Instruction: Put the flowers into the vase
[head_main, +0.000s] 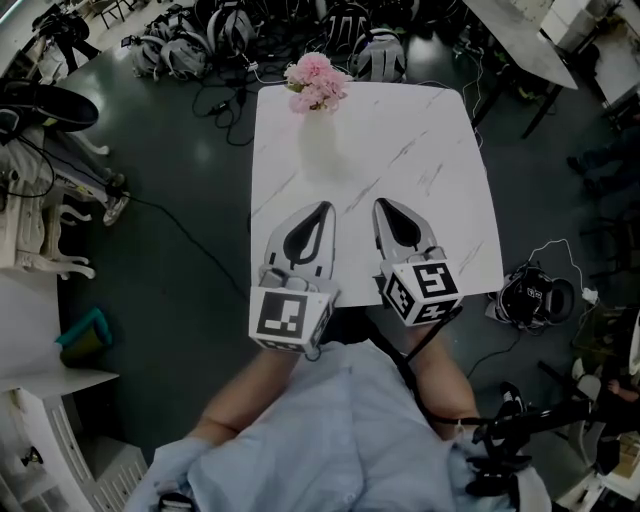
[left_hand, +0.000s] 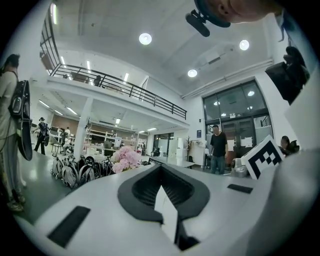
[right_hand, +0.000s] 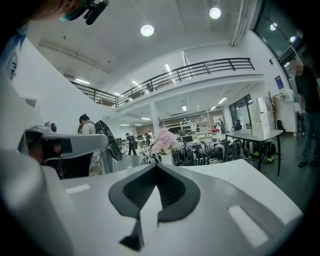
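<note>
Now, left gripper (head_main: 325, 206): clenched and empty, its two jaws meeting at the tip. It is held over the near part of the table, just below the middle of the head view. In its own view (left_hand: 160, 168) the dark pads close to a point with nothing between them.
right gripper (head_main: 381, 203): also clenched and empty, just to the right of the left one in the head view, side by side with it but not touching. Its own view (right_hand: 156, 165) shows the pads pressed together.
marker cubes: one on the back of each gripper, the left cube (head_main: 288, 318) and the right cube (head_main: 425, 290), both low in the head view.
shirt (head_main: 340, 430): light blue, filling the bottom of the head view, with a bare forearm running up to each gripper.
table (head_main: 430, 170): white, square, with faint marble veins, in the middle of the head view.
flowers (head_main: 316, 80): a pink bunch standing in the vase at the table's far edge, top centre of the head view, well apart from both grippers. They show left of centre in the left gripper view (left_hand: 125, 159) and just above the jaw tips in the right gripper view (right_hand: 164, 140).
vase (head_main: 320, 140): white and upright, hard to make out against the white tabletop.
backpacks (head_main: 230, 30): a row along the top of the head view, on the dark floor.
headset (head_main: 535, 297): black, on the floor at the right edge, with cables beside it.
</note>
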